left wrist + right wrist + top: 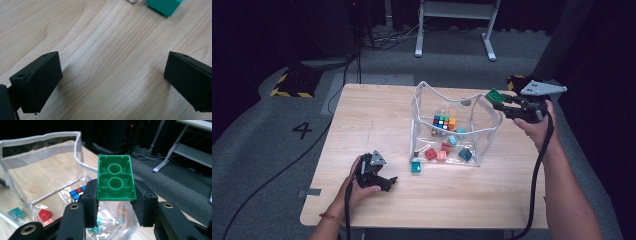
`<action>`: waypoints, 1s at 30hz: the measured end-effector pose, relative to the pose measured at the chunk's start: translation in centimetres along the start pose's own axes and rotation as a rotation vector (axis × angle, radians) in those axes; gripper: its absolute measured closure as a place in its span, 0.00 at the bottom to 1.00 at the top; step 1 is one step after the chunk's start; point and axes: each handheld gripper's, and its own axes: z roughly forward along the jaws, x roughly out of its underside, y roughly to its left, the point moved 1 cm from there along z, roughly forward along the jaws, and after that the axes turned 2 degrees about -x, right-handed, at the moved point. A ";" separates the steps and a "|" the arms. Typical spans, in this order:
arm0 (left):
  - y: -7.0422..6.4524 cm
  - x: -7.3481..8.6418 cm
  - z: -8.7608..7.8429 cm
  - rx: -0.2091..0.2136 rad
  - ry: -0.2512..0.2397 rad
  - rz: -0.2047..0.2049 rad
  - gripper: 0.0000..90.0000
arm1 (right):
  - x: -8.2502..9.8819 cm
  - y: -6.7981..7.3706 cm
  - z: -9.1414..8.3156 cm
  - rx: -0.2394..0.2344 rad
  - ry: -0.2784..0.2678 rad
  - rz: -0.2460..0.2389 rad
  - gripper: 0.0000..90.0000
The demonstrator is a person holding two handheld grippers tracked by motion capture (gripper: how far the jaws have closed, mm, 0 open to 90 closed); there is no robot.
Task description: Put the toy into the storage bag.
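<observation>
The desk (377, 130) is evenly lit from above, while the surrounding room falls off into near-black. The high view is soft and low in detail. In the left gripper view, wood grain is sharp and soft shadows spread beside the tongs (112, 77). In the right gripper view, the clear bag (45, 170) carries pale glare, and the background is dim and slightly blurred.

In the left gripper view, the left gripper (110, 82) hovers low over the pale wooden table (100, 50) with its two black jaws standing wide apart and nothing between them, while a teal block (165, 5) sits at the top edge, well beyond the jaws.
</observation>
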 end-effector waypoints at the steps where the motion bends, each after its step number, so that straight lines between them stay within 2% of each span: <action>1: 0.0 0.0 0.0 0.001 0.000 0.000 0.02 | -0.1 0.2 0.4 -0.006 0.008 -0.015 0.66; 4: 0.0 0.0 0.0 0.000 0.000 0.000 0.02 | -0.3 0.8 1.5 -0.051 0.023 -0.040 0.66; 10: 0.0 0.0 0.0 0.002 0.001 0.000 0.02 | -0.5 1.9 3.2 -0.102 0.053 -0.086 0.66; 15: 0.0 0.0 0.0 0.003 0.000 -0.002 0.02 | -1.0 2.2 4.0 -0.149 0.070 -0.123 0.66; 19: -0.1 0.0 0.0 0.006 0.003 -0.005 0.02 | -1.3 2.3 4.7 -0.212 0.096 -0.149 0.66; 23: 0.0 0.0 0.0 0.009 0.000 -0.001 0.02 | -1.5 2.2 5.6 -0.276 0.147 -0.159 0.66; 28: 0.0 0.0 0.0 0.007 0.002 -0.004 0.02 | -1.4 2.2 6.9 -0.260 0.251 -0.193 0.66; 30: -0.1 0.0 0.0 0.011 -0.002 -0.004 0.02 | -1.4 2.3 7.2 -0.255 0.277 -0.207 0.66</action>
